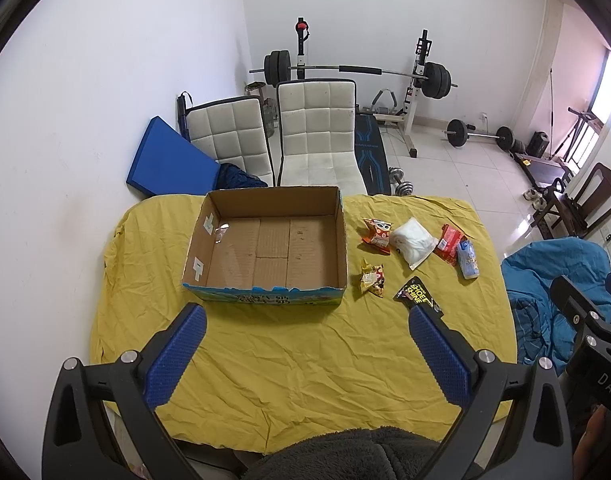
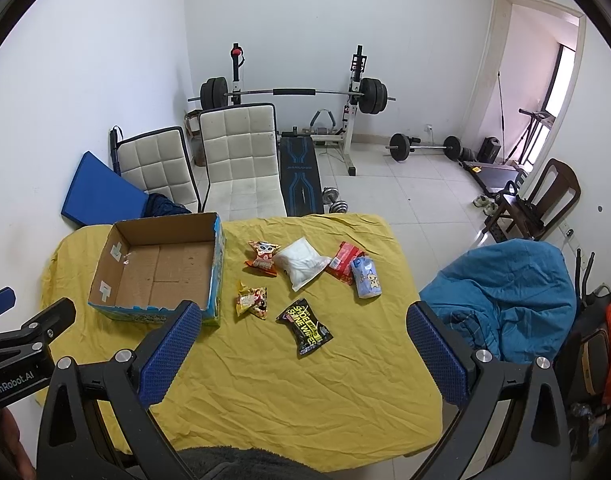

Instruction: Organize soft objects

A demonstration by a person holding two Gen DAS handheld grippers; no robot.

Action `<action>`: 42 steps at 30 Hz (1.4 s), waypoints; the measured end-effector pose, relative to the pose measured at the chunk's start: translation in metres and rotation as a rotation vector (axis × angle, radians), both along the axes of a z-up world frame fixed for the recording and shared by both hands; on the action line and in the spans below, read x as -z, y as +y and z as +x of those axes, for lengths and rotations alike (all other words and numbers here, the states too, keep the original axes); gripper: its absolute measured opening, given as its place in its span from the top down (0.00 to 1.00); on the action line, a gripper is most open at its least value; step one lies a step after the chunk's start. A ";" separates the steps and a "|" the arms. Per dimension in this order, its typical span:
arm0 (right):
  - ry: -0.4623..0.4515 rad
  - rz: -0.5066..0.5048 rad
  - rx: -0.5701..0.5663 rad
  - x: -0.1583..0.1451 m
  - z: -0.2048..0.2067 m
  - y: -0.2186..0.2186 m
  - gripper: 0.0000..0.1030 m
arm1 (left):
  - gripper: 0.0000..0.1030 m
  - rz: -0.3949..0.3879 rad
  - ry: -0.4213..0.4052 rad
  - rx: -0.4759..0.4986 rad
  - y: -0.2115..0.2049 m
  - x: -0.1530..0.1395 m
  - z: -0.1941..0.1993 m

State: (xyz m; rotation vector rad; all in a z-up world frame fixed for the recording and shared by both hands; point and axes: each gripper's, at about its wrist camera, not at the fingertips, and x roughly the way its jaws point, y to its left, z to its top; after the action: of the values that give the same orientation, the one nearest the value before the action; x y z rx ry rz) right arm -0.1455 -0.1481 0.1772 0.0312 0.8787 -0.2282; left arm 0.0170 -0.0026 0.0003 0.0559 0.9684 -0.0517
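Note:
An empty open cardboard box (image 1: 265,248) (image 2: 161,268) stands on the yellow-covered table (image 1: 305,360) (image 2: 305,380). To its right lie soft packets: an orange snack bag (image 1: 376,234) (image 2: 262,258), a white pouch (image 1: 412,242) (image 2: 302,263), a red packet (image 1: 448,242) (image 2: 343,260), a blue packet (image 1: 468,262) (image 2: 366,278), a yellow snack bag (image 1: 371,278) (image 2: 251,300) and a black wipes pack (image 1: 417,295) (image 2: 305,326). My left gripper (image 1: 307,318) is open and empty above the table's front, before the box. My right gripper (image 2: 303,316) is open and empty, above the front, near the wipes pack.
Two white padded chairs (image 1: 317,132) (image 2: 241,152) stand behind the table, with a blue mat (image 1: 165,160), a weight bench and barbell rack (image 2: 297,96) beyond. A blue quilt (image 2: 505,292) lies on a chair at the right. A wooden chair (image 2: 545,196) stands far right.

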 end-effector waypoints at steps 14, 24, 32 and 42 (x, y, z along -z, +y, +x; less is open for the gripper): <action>0.004 0.004 0.005 0.004 0.006 -0.002 0.00 | 0.00 -0.003 0.003 0.002 0.000 0.004 0.000; 0.007 0.016 0.005 0.007 0.010 -0.006 0.00 | 0.00 -0.003 0.006 0.005 0.001 0.005 0.002; 0.018 0.031 0.005 0.013 0.015 -0.010 0.00 | 0.00 0.003 0.013 0.001 -0.006 0.017 0.005; 0.097 0.050 0.100 0.052 0.056 -0.084 0.00 | 0.00 -0.013 0.063 0.030 -0.036 0.043 0.068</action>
State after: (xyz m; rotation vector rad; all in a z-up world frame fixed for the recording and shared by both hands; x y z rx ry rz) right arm -0.0900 -0.2322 0.1256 0.1121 0.9804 -0.3033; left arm 0.0855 -0.0387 -0.0428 0.0570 1.0301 -0.0878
